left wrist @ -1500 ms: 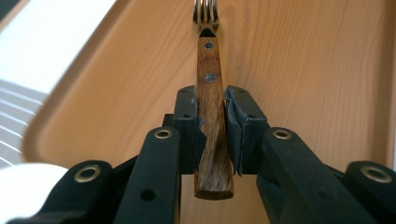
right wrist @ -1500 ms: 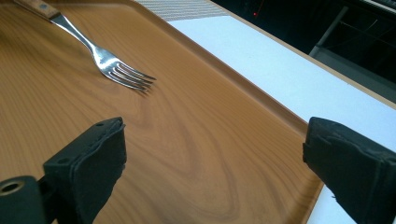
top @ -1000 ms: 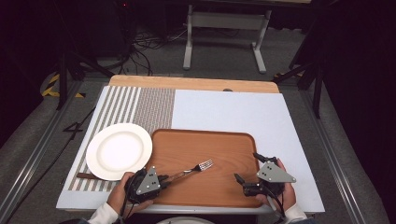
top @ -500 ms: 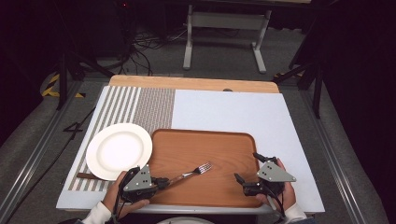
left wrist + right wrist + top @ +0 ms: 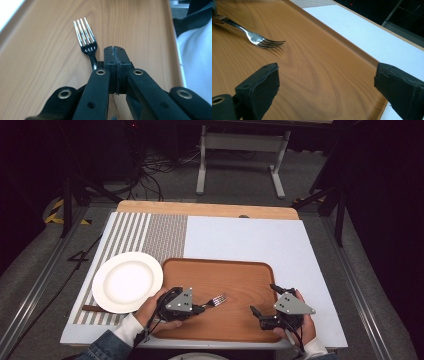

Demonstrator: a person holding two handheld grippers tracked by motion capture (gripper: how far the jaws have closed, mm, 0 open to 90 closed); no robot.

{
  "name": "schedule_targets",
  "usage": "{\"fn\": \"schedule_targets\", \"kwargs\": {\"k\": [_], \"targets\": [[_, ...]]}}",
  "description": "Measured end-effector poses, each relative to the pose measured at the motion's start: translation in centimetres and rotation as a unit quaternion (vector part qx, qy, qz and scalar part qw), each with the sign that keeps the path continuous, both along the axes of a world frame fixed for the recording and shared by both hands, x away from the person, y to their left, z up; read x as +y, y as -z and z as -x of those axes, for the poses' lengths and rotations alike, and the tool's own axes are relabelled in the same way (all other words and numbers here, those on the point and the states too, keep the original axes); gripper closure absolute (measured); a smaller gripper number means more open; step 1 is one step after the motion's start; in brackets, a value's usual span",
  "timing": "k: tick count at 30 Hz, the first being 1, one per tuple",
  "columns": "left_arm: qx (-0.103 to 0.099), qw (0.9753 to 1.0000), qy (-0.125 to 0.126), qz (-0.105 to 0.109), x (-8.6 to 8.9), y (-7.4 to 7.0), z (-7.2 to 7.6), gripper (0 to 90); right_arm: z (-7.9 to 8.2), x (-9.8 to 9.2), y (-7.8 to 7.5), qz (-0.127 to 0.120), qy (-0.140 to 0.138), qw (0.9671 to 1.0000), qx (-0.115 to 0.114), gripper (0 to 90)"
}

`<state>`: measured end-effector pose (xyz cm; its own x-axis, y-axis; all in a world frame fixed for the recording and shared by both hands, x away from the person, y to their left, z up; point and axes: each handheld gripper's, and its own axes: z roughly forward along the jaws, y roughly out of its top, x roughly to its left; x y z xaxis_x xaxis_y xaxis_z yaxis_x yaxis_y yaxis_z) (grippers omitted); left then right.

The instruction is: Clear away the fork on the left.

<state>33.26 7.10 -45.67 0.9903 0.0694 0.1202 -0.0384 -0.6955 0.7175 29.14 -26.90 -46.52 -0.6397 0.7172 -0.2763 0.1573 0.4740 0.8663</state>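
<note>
— Fork?
— Fork (image 5: 86, 37) lies on the tray (image 5: 240, 272), handle under my left gripper (image 5: 116, 58), fingers clenched beside it; grasp unclear.
— Right?
— Right gripper (image 5: 265, 300) released, near-right. Plate (image 5: 127, 281) left.

The high view is evenly lit from above on the pale blue table top (image 5: 260, 240), while the floor and background fall off into near black. The round white plate (image 5: 127, 281) is bright, almost washed out. The picture is soft and a little grainy.

In the left gripper view the silver metal fork (image 5: 86, 36) shows white glare along its tines — the black jaws below are close and slightly soft.

In the right gripper view the brown wood-grain tray (image 5: 312, 75) carries a soft sheen, and the fork casts a faint shadow — the near jaws are blurred.
</note>
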Motion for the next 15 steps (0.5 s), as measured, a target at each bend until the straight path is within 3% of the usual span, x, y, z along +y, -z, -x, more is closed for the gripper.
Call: {"fn": "schedule_targets", "kwargs": {"k": [8,15], "targets": [[0.0,0.9985,0.023,-0.05,-2.5,1.2,-1.0,89.7,0.0,0.1,0.1,0.001,-0.003,1.0,0.002,6.8],[-0.014,0.9979,0.003,-0.064,-2.7,1.1,-1.5,89.8,-0.1,0.0,0.1,0.001,-0.003,1.0,0.003,6.9]]}}
